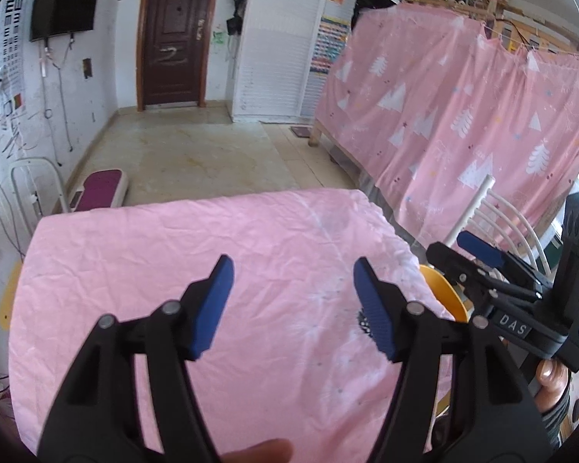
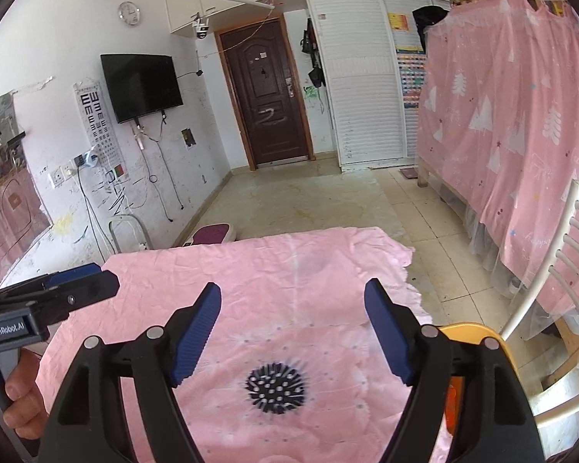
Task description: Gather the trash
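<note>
Right wrist view is showing a black spiky ball [image 2: 276, 387] lying on the pink cloth covering the counter [image 2: 251, 270], low in the frame between the blue pads of the right gripper [image 2: 291, 333], whose jaws are standing apart around nothing. Left wrist view is catching only an edge of that ball [image 1: 364, 322] behind a pad of the left gripper [image 1: 293, 305], likewise standing apart and empty. An orange bin [image 2: 478, 333] is peeking out at lower right; its contents are hidden.
</note>
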